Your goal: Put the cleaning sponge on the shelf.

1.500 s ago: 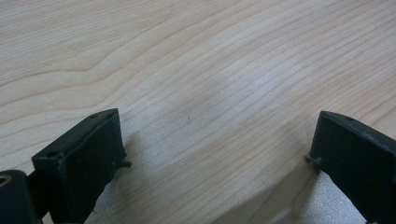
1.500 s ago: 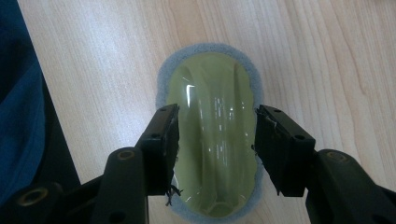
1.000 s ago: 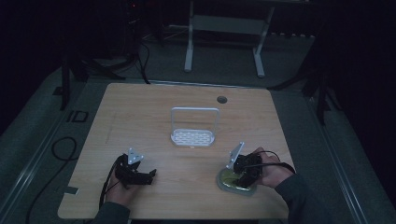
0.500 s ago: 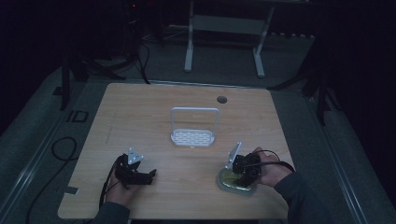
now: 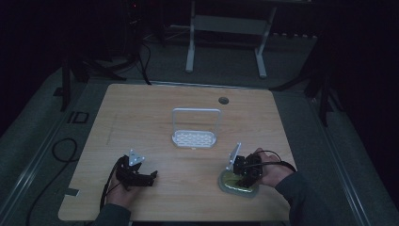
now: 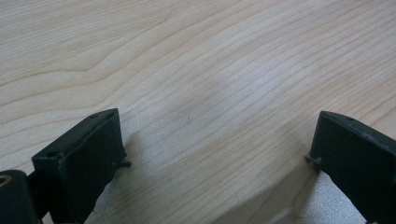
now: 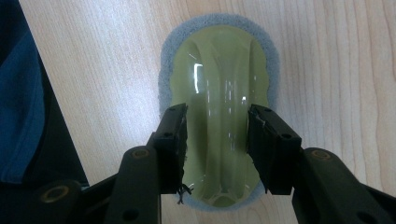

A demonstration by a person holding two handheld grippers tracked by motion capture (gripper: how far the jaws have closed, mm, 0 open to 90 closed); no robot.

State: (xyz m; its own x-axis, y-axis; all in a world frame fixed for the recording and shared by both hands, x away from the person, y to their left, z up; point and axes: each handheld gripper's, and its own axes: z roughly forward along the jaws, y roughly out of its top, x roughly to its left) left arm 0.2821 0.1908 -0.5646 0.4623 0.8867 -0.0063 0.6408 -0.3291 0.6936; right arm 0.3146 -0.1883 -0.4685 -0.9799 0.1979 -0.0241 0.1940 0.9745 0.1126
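A scrubber (image 7: 219, 60) with a glossy yellow-green grip on a grey pad lies flat near the table's front right (image 5: 233, 187). My right gripper (image 7: 217, 112) points down onto it (image 5: 242, 180). Its jaws have just been closing, and the pads now sit against the two sides of the raised grip. My left gripper (image 5: 149, 176) rests at the front left of the table. Its jaws (image 6: 217, 135) stand wide open over bare wood with nothing between them.
A white slotted rack (image 5: 195, 139) with a tall hoop handle stands mid-table, beyond both grippers. A round cable hole (image 5: 223, 100) sits near the far edge. The wooden table (image 5: 141, 117) has a dark floor and metal stand legs around it.
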